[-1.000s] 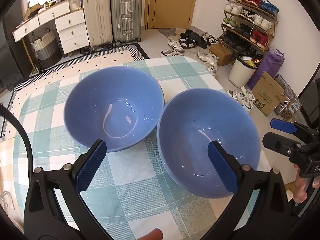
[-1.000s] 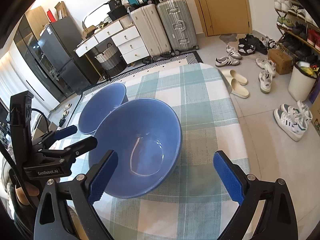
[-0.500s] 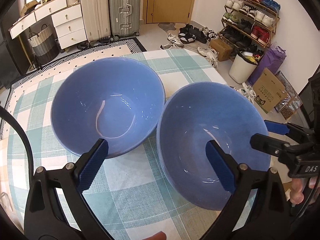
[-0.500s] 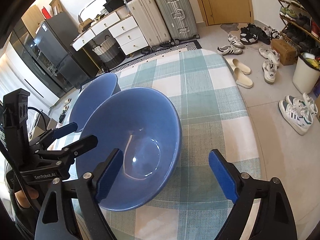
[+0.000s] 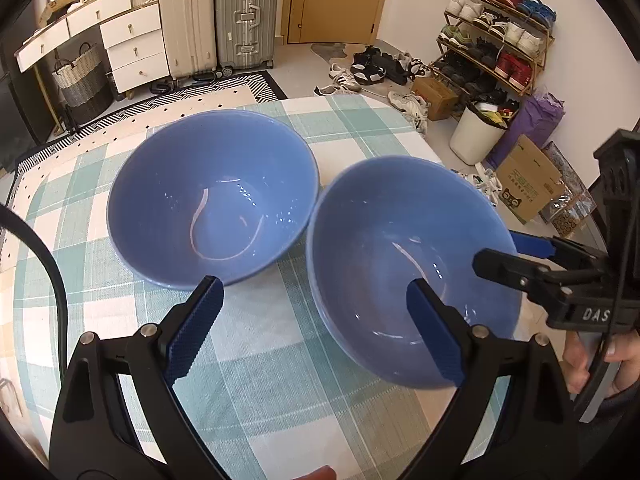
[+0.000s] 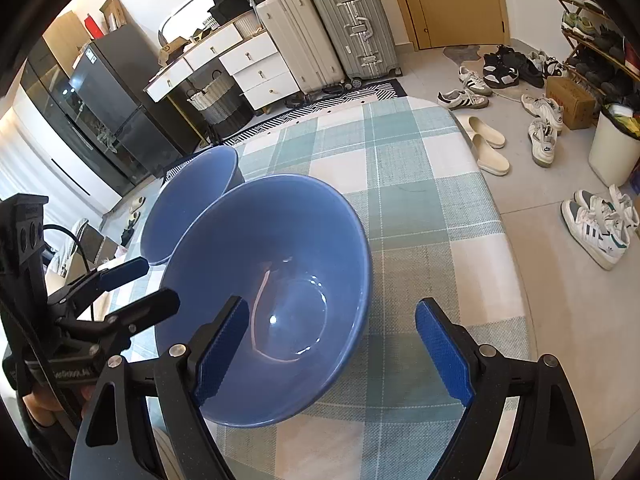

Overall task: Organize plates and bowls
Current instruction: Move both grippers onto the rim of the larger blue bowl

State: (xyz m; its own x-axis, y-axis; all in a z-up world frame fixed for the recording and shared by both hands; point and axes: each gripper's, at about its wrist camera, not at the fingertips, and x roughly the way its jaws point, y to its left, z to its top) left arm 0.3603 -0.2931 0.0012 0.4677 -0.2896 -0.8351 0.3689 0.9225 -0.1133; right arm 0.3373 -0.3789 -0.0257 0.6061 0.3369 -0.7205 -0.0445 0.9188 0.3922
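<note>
Nearby: 2nd bowl (image 6: 192, 200) touching rim, checked cloth (image 6: 408, 208) underneath.

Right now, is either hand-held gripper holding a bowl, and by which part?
Neither. The left hand-held gripper and right hand-held gripper are open, nothing held.

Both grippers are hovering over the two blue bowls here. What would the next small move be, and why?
Probably lower the right gripper a little so its open jaws straddle the near rim of the nearer blue bowl, then close. Its jaws have just been closing, and one pad already hangs over that bowl's inside. Both bowls sit separately on the checked tablecloth, so nesting it into the far bowl seems likely.
</note>
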